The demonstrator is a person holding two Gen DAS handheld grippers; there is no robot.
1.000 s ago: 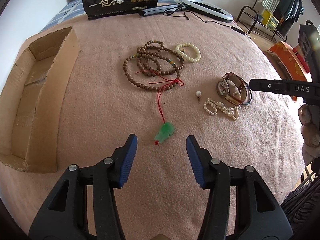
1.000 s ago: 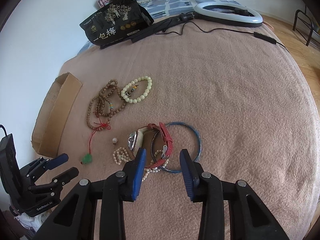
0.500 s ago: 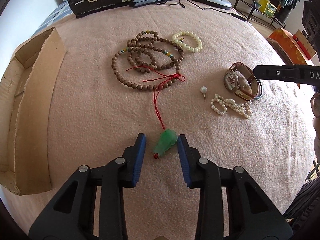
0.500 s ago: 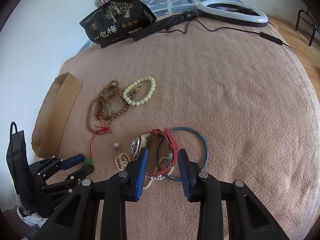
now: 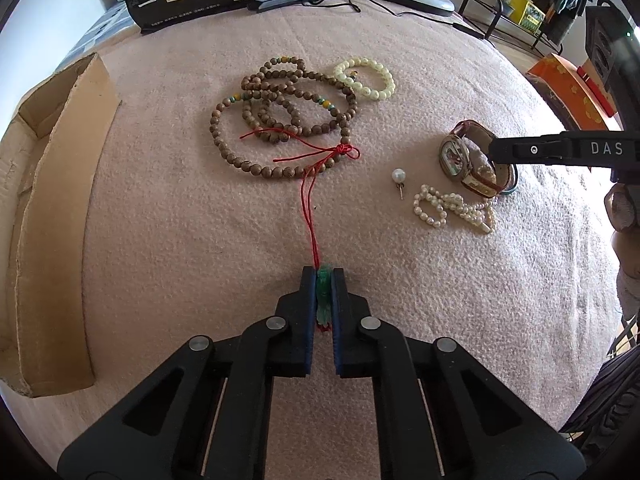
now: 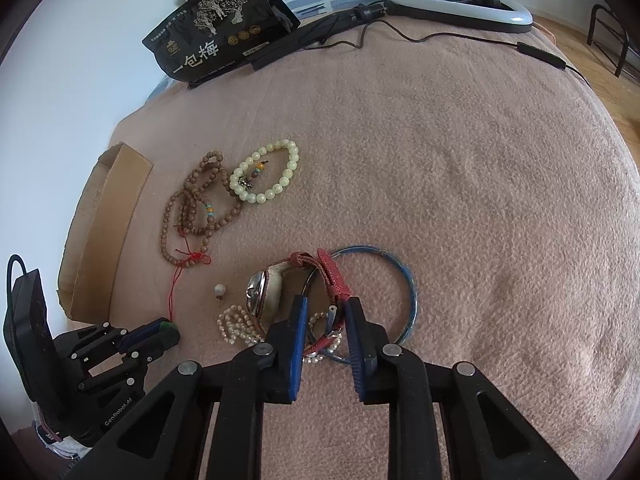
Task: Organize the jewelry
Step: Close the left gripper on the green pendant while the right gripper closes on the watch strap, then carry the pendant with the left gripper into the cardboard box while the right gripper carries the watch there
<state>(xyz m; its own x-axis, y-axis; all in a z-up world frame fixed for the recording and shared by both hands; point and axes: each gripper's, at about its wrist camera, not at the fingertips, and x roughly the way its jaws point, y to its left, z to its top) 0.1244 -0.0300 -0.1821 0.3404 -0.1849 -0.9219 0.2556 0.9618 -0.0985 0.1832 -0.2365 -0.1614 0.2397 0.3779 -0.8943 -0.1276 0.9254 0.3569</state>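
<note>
My left gripper [image 5: 322,276] is shut on a green jade pendant [image 5: 323,292]; its red cord [image 5: 310,204] runs up to the brown bead necklace [image 5: 280,116] and lies across it. In the right wrist view the left gripper [image 6: 166,330] lies at the lower left. My right gripper [image 6: 326,310] is open, its jaws on either side of a red-strapped watch [image 6: 264,292] strap and a blue bangle [image 6: 404,280]. A pearl bracelet [image 5: 448,208], a pearl stud [image 5: 399,176] and a cream bead bracelet [image 5: 366,78] lie nearby.
An open cardboard box [image 5: 52,216] lies at the left on the pink blanket [image 5: 180,220]. A black snack bag [image 6: 216,32], a ring light [image 6: 460,6] and its cable [image 6: 540,54] lie at the far edge. An orange box [image 5: 568,88] is at the right.
My left gripper moved forward and closed on the green pendant. My right gripper moved in over the watch strap and bangle, jaws narrowing a little.
</note>
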